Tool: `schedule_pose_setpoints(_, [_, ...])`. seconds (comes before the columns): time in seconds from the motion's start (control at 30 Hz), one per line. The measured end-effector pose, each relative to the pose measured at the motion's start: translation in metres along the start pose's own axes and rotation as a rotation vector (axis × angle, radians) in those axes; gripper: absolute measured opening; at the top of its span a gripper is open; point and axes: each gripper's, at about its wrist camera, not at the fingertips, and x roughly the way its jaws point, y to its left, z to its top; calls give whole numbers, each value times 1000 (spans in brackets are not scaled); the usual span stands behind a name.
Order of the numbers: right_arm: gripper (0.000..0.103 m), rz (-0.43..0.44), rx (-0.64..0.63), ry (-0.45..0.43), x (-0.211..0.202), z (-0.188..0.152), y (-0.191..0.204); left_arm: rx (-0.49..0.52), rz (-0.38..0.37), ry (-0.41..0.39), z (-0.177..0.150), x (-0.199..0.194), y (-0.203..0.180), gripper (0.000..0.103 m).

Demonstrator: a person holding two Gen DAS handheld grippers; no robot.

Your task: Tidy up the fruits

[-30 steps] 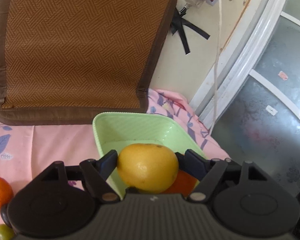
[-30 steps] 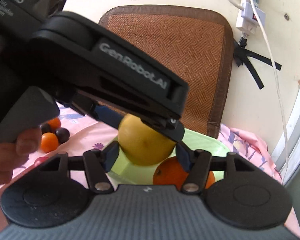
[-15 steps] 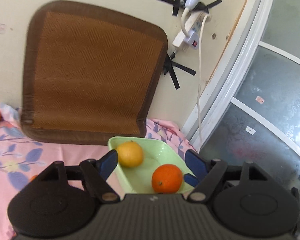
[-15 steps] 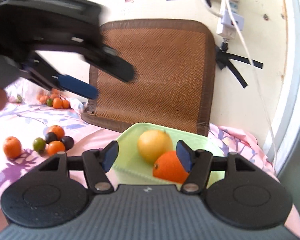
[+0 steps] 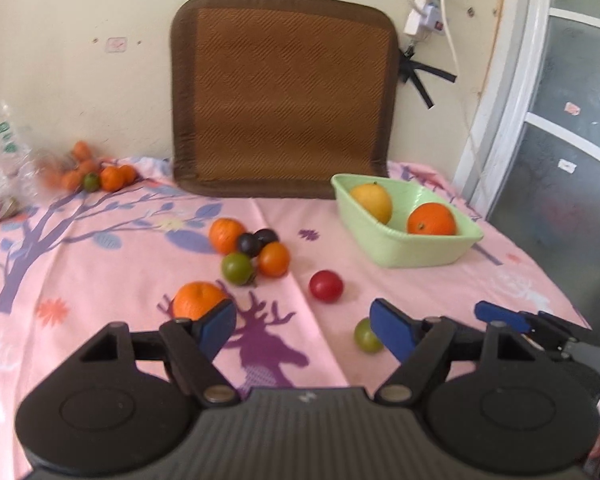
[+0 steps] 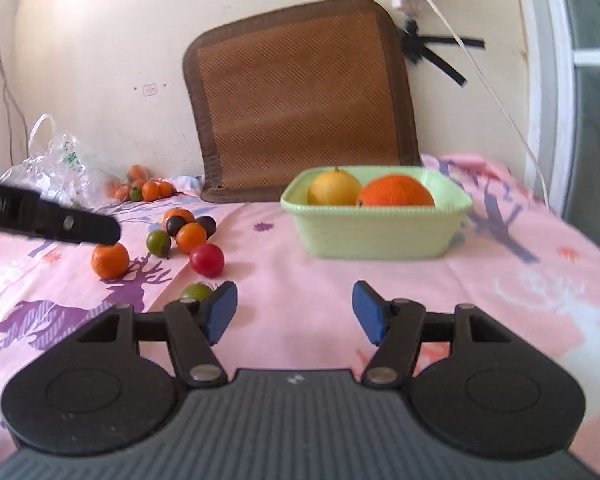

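A light green basin (image 5: 416,252) (image 6: 372,236) at the right holds a yellow fruit (image 5: 372,202) (image 6: 333,190) and an orange (image 5: 431,219) (image 6: 396,192). Loose fruit lies on the pink cloth: an orange (image 5: 198,300) (image 6: 110,260), a red fruit (image 5: 326,286) (image 6: 207,260), a small green fruit (image 5: 366,336) (image 6: 196,292), and a cluster of orange, dark and green fruits (image 5: 252,250) (image 6: 180,230). My left gripper (image 5: 304,326) is open and empty above the cloth. My right gripper (image 6: 294,312) is open and empty, facing the basin.
A brown woven mat (image 5: 284,92) (image 6: 300,100) leans on the wall behind. A clear plastic bag (image 6: 48,172) and more small oranges (image 5: 100,172) (image 6: 148,188) lie at the far left. A power strip with cords (image 5: 424,16) hangs on the wall.
My left gripper let go of the yellow fruit into the basin and pulled back to the left. My right gripper also drew back from the basin.
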Motion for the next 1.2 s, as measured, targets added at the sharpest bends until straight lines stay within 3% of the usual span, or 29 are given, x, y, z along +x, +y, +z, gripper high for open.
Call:
schedule_pose_setpoints(0.13, [66, -27, 75, 12, -1, -2, -2, 21, 79, 3, -7, -3, 1, 76])
schedule_pose_setpoints(0.6, [66, -57, 101, 36, -2, -11, 12, -21, 200, 19, -26, -4, 24, 77])
schedule_pose_setpoints(1.2, [66, -88, 106, 55, 4, -11, 13, -30, 240, 37, -39, 11, 43, 77])
